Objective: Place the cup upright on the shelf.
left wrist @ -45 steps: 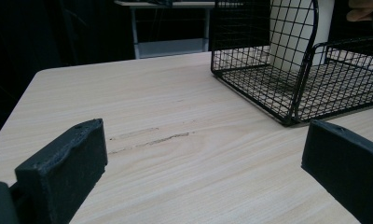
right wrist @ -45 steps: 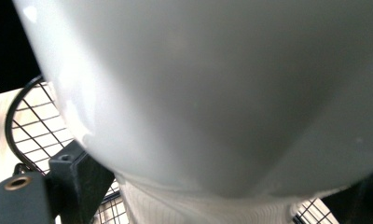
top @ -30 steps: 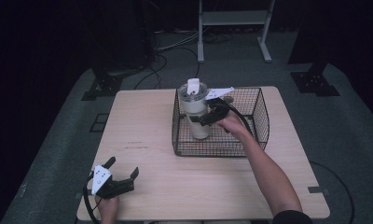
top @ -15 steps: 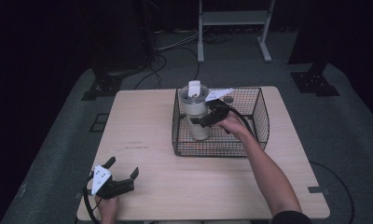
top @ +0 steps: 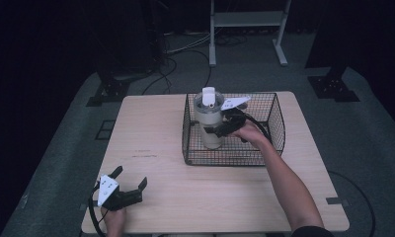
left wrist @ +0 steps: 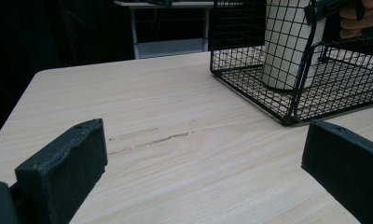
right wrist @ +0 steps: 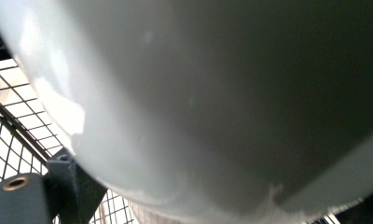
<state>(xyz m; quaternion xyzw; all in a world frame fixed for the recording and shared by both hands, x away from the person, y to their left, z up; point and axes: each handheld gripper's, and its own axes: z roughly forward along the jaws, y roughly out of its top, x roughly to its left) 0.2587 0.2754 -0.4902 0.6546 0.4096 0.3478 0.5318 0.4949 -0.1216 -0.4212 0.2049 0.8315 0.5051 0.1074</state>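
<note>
One tall cream-white cylindrical tumbler with a clear lid and white flip spout (top: pixel 208 121) stands upright in the near-left part of the black wire mesh basket (top: pixel 274 129), its long axis vertical, and we have our right gripper (top: pixel 220 129) against its side from the right, about halfway up its wall. From that gripper's own camera the pale wall (right wrist: pixel 212 93) fills the space between the jaws, one dark jaw lying along it at lower left; we judge the jaws closed on the tumbler. Any lift must go straight up along that axis to clear the basket rim. Our left gripper (top: pixel 131 186) rests near the front edge of the light wooden table (top: pixel 156 128), jaws wide apart and holding nothing, the tumbler well ahead and to their right
</note>
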